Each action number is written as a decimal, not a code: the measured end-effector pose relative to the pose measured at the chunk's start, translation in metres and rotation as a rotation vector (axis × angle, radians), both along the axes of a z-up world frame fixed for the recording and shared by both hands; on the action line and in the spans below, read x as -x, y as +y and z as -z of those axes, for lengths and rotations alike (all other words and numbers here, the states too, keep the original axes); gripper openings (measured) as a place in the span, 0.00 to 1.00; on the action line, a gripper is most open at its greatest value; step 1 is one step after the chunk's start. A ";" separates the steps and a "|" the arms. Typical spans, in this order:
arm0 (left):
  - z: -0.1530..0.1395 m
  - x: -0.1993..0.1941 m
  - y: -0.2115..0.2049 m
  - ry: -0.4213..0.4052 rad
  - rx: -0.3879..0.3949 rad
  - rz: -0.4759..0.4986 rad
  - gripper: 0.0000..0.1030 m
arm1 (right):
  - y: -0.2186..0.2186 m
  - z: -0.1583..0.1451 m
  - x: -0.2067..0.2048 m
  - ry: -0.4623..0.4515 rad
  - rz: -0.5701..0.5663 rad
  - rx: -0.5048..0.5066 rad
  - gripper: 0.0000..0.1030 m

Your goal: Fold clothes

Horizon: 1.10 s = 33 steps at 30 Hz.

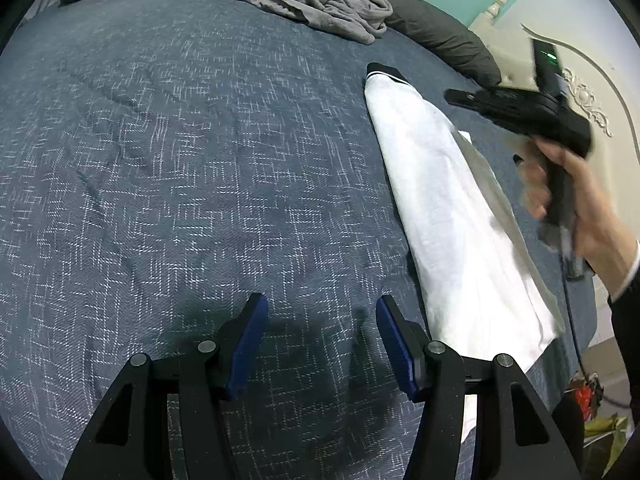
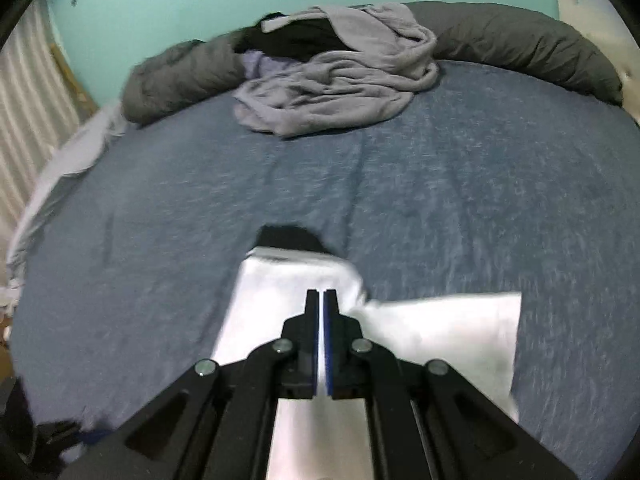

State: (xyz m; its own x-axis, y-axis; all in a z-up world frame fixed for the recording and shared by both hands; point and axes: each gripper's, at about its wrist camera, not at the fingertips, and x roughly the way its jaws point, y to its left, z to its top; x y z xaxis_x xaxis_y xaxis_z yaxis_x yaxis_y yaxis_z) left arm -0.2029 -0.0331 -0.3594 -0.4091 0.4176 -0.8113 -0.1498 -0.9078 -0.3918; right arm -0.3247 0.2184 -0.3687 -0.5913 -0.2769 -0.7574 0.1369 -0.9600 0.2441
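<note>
- Left wrist view: left gripper (image 1: 318,344) spread wide, empty, over the blue bedspread (image 1: 180,160).
- White shirt (image 1: 448,216) lies as a long strip on the right, dark collar at the far end.
- Right wrist view: right gripper (image 2: 321,300) pressed together over the shirt; a cloth pinch cannot be confirmed.
- Grey garment (image 2: 336,92) heaped far, against the dark pillow (image 2: 520,36).
- A hand (image 1: 572,200) grips the right tool.

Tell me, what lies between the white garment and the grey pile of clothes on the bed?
Only bare blue bedspread lies between the white garment and the grey pile; the right wrist view shows it.
</note>
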 end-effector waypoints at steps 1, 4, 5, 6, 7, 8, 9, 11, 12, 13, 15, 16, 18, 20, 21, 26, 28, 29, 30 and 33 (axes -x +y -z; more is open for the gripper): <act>0.000 0.000 0.001 -0.001 0.001 0.001 0.59 | -0.002 0.001 -0.006 -0.008 -0.019 0.020 0.01; 0.001 0.000 0.002 -0.002 0.001 0.003 0.59 | -0.010 0.021 -0.015 -0.072 -0.031 0.013 0.01; 0.001 0.000 0.003 -0.003 0.002 0.005 0.59 | -0.012 0.029 -0.017 -0.093 -0.028 0.010 0.01; 0.001 -0.001 0.003 -0.003 0.003 0.006 0.59 | -0.012 0.037 -0.018 -0.104 -0.020 0.014 0.01; 0.000 -0.001 0.002 -0.002 0.003 0.006 0.59 | -0.013 0.042 -0.018 -0.106 -0.013 0.015 0.01; 0.000 -0.002 0.002 -0.002 0.003 0.007 0.59 | -0.013 0.046 -0.018 -0.104 -0.009 0.014 0.01; 0.000 -0.002 0.002 -0.001 0.004 0.007 0.59 | -0.013 0.049 -0.017 -0.102 -0.008 0.012 0.01; 0.000 -0.003 0.001 -0.003 0.002 0.004 0.59 | -0.012 0.047 -0.016 -0.111 0.005 0.028 0.01; 0.000 -0.003 0.000 -0.005 -0.004 0.003 0.59 | -0.010 0.043 -0.016 -0.113 0.017 0.036 0.01; 0.000 -0.004 -0.001 -0.007 -0.010 0.001 0.59 | -0.007 0.034 -0.024 -0.096 0.034 0.036 0.01; -0.001 -0.006 -0.001 -0.009 -0.019 0.006 0.59 | -0.001 0.020 -0.031 -0.054 0.047 0.051 0.02; -0.002 -0.007 0.000 -0.010 -0.024 0.010 0.59 | 0.003 0.014 -0.038 -0.041 0.056 0.064 0.02; -0.004 -0.011 0.002 -0.011 -0.036 0.021 0.59 | 0.011 0.010 -0.049 -0.046 0.069 0.075 0.03; -0.006 -0.015 0.006 -0.011 -0.044 0.035 0.59 | 0.015 0.016 -0.054 -0.090 0.073 0.058 0.05; -0.006 -0.016 0.009 -0.011 -0.047 0.041 0.59 | 0.021 0.017 -0.058 -0.094 0.087 0.053 0.05; -0.004 -0.029 0.025 -0.030 -0.083 0.079 0.62 | 0.071 0.010 -0.066 -0.074 0.232 0.087 0.28; -0.001 -0.026 0.038 -0.033 -0.077 0.108 0.62 | 0.088 0.007 -0.062 -0.071 0.262 0.067 0.50; 0.000 -0.027 0.043 -0.034 -0.076 0.121 0.62 | 0.096 0.006 -0.059 -0.071 0.276 0.056 0.50; 0.001 -0.028 0.048 -0.035 -0.075 0.134 0.62 | 0.100 0.005 -0.053 -0.082 0.267 0.033 0.50; 0.005 -0.027 0.058 -0.041 -0.079 0.152 0.62 | 0.094 0.008 -0.035 -0.105 0.188 -0.063 0.50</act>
State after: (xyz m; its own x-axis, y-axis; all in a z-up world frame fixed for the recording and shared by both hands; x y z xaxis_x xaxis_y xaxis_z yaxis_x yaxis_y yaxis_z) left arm -0.1756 0.0252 -0.3641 -0.3032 0.5351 -0.7885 -0.2656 -0.8421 -0.4694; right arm -0.2901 0.3129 -0.3769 -0.5447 -0.1191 -0.8301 -0.0691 -0.9801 0.1860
